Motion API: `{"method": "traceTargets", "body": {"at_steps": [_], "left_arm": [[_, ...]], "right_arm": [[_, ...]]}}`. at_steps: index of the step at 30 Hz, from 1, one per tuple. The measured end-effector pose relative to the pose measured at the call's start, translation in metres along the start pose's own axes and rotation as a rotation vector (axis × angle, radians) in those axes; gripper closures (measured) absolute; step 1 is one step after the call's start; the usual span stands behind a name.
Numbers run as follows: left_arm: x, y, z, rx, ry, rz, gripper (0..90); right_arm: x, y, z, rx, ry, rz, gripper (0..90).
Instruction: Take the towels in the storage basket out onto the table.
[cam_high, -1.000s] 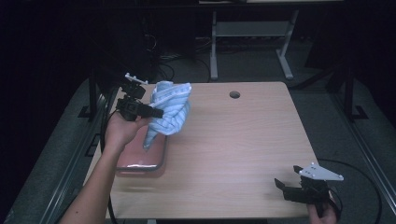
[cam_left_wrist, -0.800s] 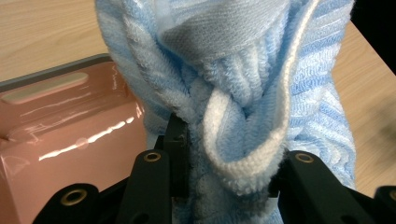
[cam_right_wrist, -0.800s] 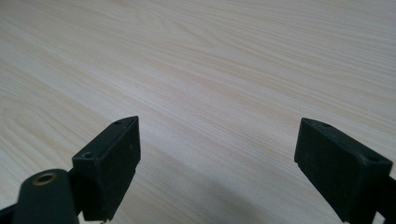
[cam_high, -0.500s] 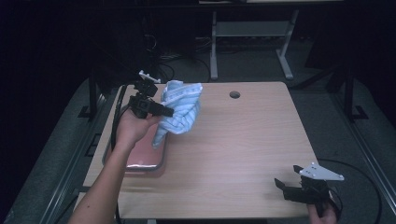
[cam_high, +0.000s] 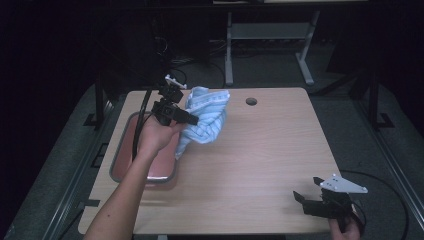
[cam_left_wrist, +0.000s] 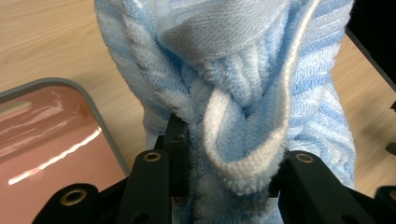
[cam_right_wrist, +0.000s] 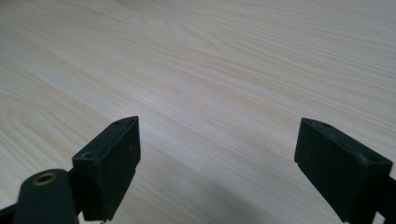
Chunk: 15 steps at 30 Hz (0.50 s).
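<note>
While the left claw (cam_high: 196, 120) is pinching it, a light blue striped towel (cam_high: 205, 122) is hanging bunched above the far left part of the table (cam_high: 260, 155), its lower end dangling just beside the right edge of a pink tray (cam_high: 122, 165). Seen from the left gripper view, the towel (cam_left_wrist: 243, 93) is filling the gap between the two black jaws, which are closing on a thick fold with a white hem; the left claw (cam_left_wrist: 229, 182) is not fully shut, since the cloth is keeping the jaws apart. No brand, label or writing is showing on the towel, the tray (cam_left_wrist: 51, 140) or the claws.

Compared with a second ago, the left claw is sitting higher and farther from the person, and the towel is lifting clear of the tray's rim, where before it was draping down toward the tray. The person's left forearm (cam_high: 125, 195) is reaching further across the tray.

Well apart, at the near right corner of the table, the right claw (cam_high: 301, 201) is resting in the same place as before, with a grey three-cornered plate on top. From the right gripper view its jaws are standing wide apart over bare pale wood (cam_right_wrist: 210, 70), and the right claw (cam_right_wrist: 217, 163) is holding nothing. A round hole (cam_high: 251, 101) is showing near the table's far edge.
</note>
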<state>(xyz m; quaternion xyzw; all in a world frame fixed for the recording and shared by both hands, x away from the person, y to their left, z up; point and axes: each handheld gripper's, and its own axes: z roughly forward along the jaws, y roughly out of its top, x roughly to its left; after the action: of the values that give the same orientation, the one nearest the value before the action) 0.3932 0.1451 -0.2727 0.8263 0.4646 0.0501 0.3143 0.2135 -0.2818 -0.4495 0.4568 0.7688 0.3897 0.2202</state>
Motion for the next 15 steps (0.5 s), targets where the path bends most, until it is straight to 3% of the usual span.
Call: {"method": "traceTargets", "body": {"at_steps": [15], "left_arm": [[-0.02,0.011,0.027,0.032,-0.039,0.035,64.6]], "right_arm": [[-0.001,-0.001,0.0,-0.001,0.007,0.002,13.8]]}}
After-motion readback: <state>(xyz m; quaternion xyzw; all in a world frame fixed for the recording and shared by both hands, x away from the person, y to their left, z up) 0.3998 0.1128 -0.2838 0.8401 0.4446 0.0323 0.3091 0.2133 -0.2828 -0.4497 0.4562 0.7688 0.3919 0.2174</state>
